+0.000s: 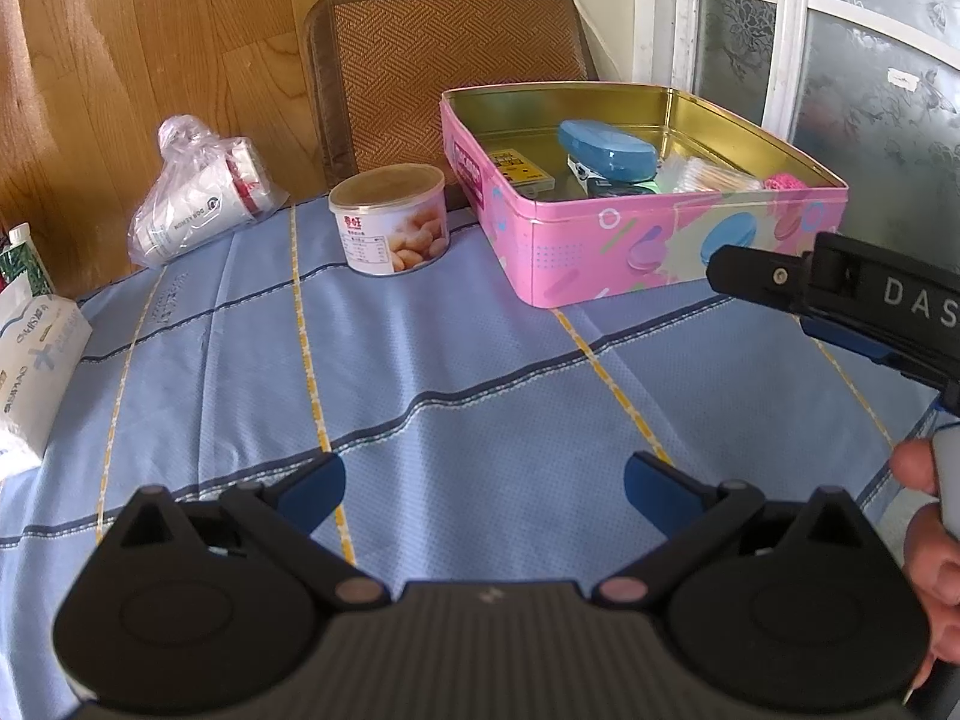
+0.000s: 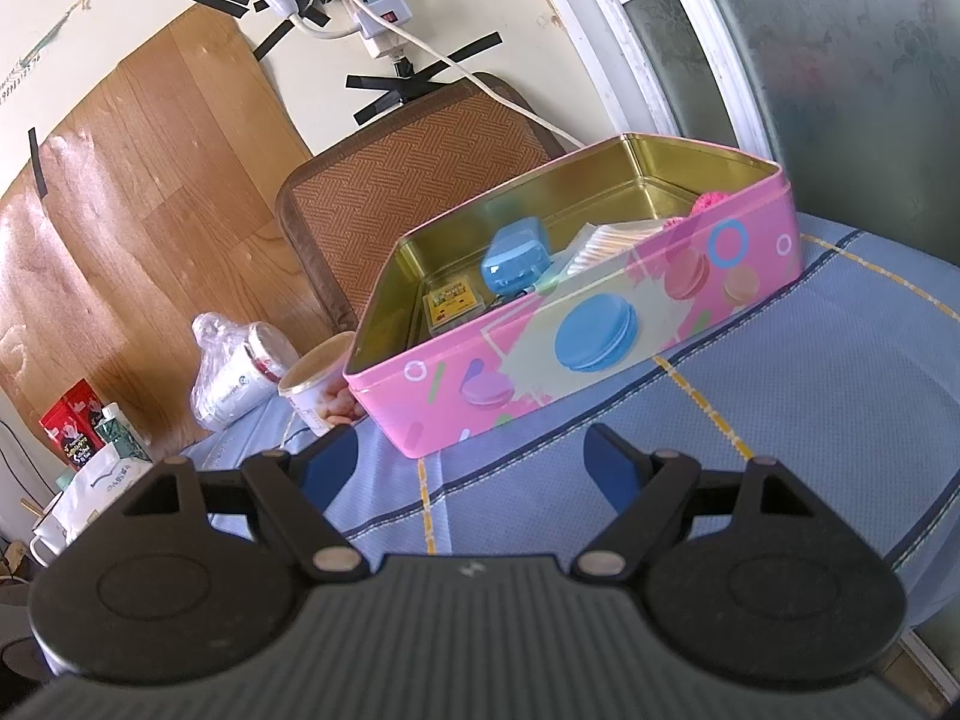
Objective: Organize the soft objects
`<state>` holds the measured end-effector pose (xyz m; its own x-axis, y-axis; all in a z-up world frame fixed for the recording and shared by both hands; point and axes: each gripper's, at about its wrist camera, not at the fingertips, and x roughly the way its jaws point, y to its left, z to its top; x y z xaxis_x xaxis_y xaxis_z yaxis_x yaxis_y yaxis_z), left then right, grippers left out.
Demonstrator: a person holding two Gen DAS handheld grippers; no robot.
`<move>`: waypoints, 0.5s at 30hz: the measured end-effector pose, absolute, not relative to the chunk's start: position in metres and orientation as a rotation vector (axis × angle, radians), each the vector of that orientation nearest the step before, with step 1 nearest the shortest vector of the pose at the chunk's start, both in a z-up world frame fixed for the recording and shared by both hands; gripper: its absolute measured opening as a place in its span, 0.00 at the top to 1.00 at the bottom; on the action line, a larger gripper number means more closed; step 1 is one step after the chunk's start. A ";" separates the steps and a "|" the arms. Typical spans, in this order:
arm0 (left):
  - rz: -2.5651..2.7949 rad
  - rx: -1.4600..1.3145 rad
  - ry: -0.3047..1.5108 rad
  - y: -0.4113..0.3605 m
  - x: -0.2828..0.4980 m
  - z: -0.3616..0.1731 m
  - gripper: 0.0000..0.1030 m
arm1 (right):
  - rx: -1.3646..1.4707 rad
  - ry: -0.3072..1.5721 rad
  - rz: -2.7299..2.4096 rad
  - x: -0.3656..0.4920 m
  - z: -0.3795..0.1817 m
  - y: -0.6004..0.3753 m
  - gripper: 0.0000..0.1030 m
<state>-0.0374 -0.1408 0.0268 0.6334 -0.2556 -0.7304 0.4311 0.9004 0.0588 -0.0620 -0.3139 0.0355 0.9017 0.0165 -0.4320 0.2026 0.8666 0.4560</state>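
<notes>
— What was the table like?
— Blue checked cloth; a chair behind it, a glazed door at two o'clock.
— The soft things?
— A pink knit piece lay in the pink tin at one o'clock.
— The grippers?
— The left gripper and right gripper both stood wide, empty, tilted down over the cloth.
</notes>
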 end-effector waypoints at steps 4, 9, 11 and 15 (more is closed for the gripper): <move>-0.397 0.238 0.794 -0.141 -0.037 0.027 0.00 | 0.517 0.441 -0.100 -0.062 0.036 -0.314 0.18; -0.398 0.238 0.794 -0.141 -0.038 0.026 0.00 | 0.517 0.441 -0.101 -0.062 0.036 -0.314 0.18; -0.399 0.239 0.794 -0.142 -0.038 0.026 0.00 | 0.517 0.441 -0.101 -0.062 0.036 -0.314 0.18; -0.404 0.244 0.793 -0.143 -0.039 0.025 0.00 | 0.516 0.441 -0.101 -0.062 0.036 -0.314 0.18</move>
<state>-0.0389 -0.1434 0.0255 0.6315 -0.2590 -0.7309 0.4389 0.8964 0.0615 -0.0621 -0.3137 0.0358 0.9017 0.0163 -0.4321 0.2024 0.8671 0.4552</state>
